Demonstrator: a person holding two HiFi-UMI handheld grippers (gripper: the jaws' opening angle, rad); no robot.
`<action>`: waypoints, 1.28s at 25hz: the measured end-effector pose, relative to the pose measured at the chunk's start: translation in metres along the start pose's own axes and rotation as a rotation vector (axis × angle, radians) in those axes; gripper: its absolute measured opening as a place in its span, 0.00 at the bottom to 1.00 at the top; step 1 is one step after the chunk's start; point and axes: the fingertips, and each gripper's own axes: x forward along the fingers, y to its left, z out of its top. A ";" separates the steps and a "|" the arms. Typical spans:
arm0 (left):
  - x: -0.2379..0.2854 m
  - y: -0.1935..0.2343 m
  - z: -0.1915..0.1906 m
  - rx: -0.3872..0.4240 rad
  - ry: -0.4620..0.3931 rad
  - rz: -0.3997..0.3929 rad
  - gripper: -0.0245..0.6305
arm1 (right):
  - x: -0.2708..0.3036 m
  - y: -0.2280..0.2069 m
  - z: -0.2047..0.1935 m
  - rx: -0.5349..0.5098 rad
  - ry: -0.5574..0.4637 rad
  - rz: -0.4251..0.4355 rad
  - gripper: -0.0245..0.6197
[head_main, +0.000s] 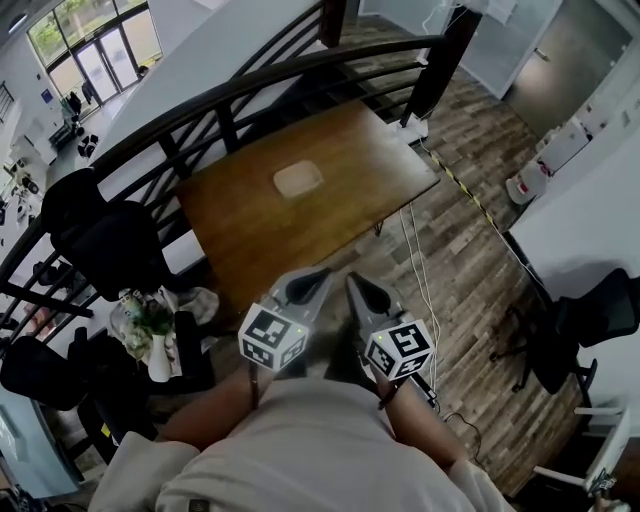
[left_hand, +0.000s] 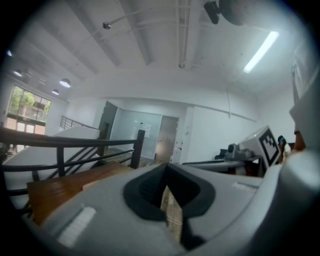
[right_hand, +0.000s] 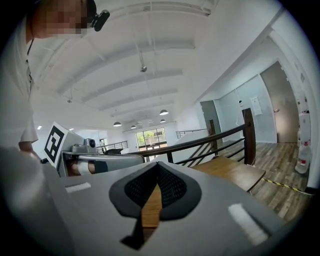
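**Both claws closed, short of the table**

The pale square pad lies flat near the middle of the wooden table, well apart from my grippers. I hold the left gripper and right gripper side by side near the table's close edge, each pressed together on nothing. A dark railing runs behind the table.

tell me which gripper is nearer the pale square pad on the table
Left, narrowly. The left gripper sits almost straight below the pale pad in the head view, by the near edge of the table; the right gripper is beside it, offset rightward.
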 end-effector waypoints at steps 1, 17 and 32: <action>0.006 0.007 0.002 -0.005 0.000 0.010 0.04 | 0.008 -0.006 0.002 0.004 0.005 0.009 0.05; 0.154 0.080 0.023 -0.048 -0.008 0.170 0.04 | 0.085 -0.154 0.040 -0.007 0.043 0.162 0.05; 0.243 0.119 0.030 -0.050 -0.006 0.317 0.04 | 0.118 -0.252 0.055 0.013 0.066 0.300 0.05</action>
